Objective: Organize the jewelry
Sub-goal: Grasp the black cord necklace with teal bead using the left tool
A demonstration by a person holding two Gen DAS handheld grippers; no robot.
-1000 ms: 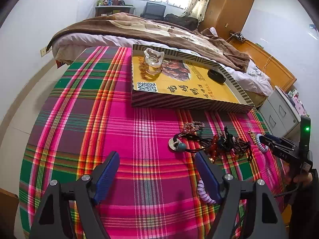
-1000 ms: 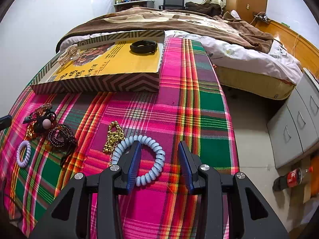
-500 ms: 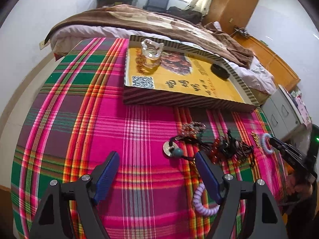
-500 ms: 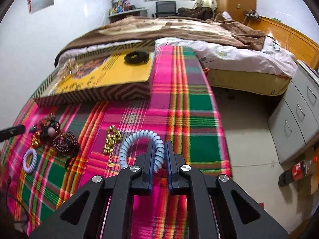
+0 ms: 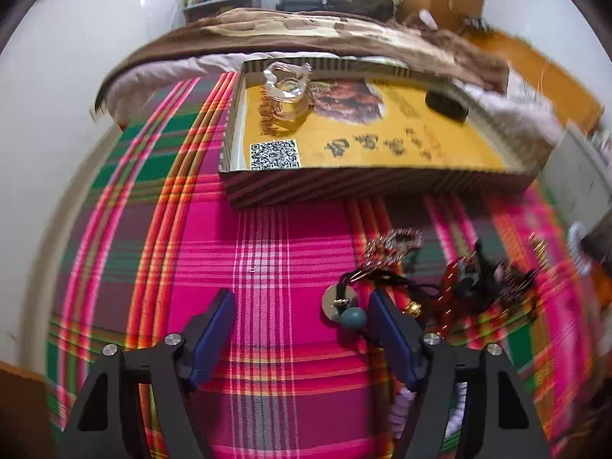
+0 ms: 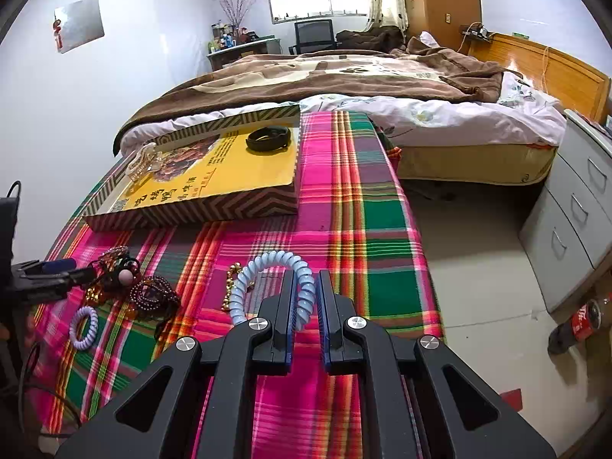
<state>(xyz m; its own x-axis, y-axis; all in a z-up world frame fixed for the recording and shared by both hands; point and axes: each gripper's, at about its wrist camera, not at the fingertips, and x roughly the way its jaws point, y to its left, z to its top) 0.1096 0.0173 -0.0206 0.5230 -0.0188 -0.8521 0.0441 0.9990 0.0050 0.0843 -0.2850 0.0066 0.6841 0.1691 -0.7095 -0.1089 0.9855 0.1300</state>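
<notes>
**Coil in my right jaws, tangle ahead of my left**

Now my right gripper (image 6: 305, 306) has its jaws clamped on the near side of the blue coil (image 6: 264, 264), a springy plastic ring. The rest of the loop stands out past the tips, above the plaid worktop (image 6: 367, 229). I judge it light and rubbery: it will flex and bob instead of slipping, and a pinch across one strand, as I have it, should be enough. My left gripper (image 5: 302, 321) has just been narrowing, yet its jaws stand apart with nothing pinched. The disc pendant (image 5: 338, 302) and its teal bead (image 5: 352, 318) lie just inside my right-hand finger, and the dark bead tangle (image 5: 470, 283) spreads beyond it. That heap looks cord-linked, so lifting one piece may drag its neighbours; the pendant's cord seems the cleanest hold. A lilac coil (image 6: 83, 327) and a gold chain (image 6: 231, 287) lie loose nearby.

Further out sits the shallow yellow box (image 6: 214, 210), already holding a clear piece (image 5: 287, 88) and a black band (image 6: 271, 138). Its striped wall is low, with bare cloth between it and the jewelry, so I have room to carry across. The worktop's right edge drops to the floor (image 6: 478, 260) close beside my coil.
</notes>
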